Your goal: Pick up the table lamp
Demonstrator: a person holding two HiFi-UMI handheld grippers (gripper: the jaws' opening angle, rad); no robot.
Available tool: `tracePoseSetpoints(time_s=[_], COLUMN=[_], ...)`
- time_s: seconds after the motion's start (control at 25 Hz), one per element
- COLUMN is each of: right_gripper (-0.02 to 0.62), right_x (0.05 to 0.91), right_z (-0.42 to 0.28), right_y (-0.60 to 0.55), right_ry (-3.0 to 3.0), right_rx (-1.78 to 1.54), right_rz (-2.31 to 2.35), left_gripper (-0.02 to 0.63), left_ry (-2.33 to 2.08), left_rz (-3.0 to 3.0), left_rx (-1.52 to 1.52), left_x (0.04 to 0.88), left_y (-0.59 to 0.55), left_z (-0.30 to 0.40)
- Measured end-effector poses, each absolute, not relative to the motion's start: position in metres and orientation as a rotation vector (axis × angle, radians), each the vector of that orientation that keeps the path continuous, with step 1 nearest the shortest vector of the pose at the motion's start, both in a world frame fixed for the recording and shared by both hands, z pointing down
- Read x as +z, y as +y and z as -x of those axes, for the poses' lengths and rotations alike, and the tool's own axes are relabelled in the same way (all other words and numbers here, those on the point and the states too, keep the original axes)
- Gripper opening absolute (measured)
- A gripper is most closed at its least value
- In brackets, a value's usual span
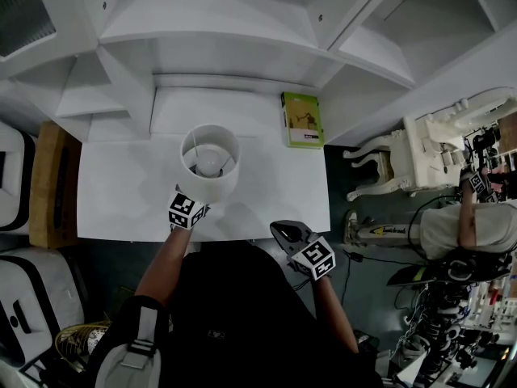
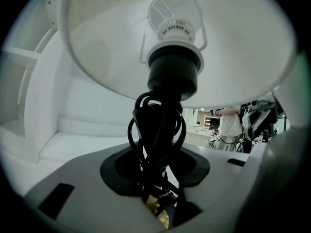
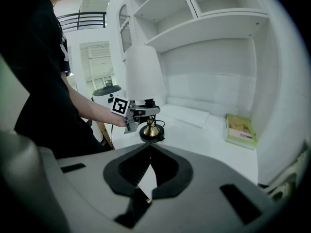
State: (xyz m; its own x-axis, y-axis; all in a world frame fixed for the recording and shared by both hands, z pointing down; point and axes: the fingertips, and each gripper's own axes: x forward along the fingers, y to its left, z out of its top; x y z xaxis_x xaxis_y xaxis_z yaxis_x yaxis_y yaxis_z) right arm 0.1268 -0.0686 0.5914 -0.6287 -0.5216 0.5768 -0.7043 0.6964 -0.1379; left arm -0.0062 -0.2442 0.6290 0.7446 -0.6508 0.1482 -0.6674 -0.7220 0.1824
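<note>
On the white counter (image 1: 275, 192), near its front edge and left of middle: the table lamp (image 1: 210, 164), upright, long axis vertical, white shade (image 1: 228, 186) opening upward, small round base (image 3: 151, 134) down on the surface. Clamped at the stem, between shade and base, by the left tool (image 2: 156, 188), pads closed on the black cord (image 2: 154, 130) coiled round that stem. Right tool (image 3: 149, 152) pressed together on nothing, back off the counter's front. Likely trouble: gripping on cord, not bare stem, so could slip or twist on lifting; top-heavy, so could swing and tilt.
</note>
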Motion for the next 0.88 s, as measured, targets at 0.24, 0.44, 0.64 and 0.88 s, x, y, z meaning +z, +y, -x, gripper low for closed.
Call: tracePoseSetpoints(time_s=[0.24,0.44,0.64,0.88], right_gripper=[0.006,0.008,0.008,0.008], right_x=[0.592,0.594,0.597,0.595], right_z=[-0.129,-0.13,-0.134,-0.134], right_y=[-0.066,-0.065,-0.062,-0.062], right_ry=[-2.399,-2.398,-2.397,-2.407], right_rx=[0.49,0.498,0.515,0.513], right_rz=[-0.937,-0.933,-0.944,-0.953], left_gripper=[0.144,0.143,0.143,0.144], left_ry=[-1.046,-1.047,-1.046,-1.04], left_rz=[-2.73,-2.738,-2.736,-2.737], left_rx=[0.1,0.096,0.103,0.105], left_x=[0.622,0.619,0.619,0.614], left_y=[-0.243,-0.24,-0.239,-0.238], left_z=[0.006,0.007,0.008,0.006])
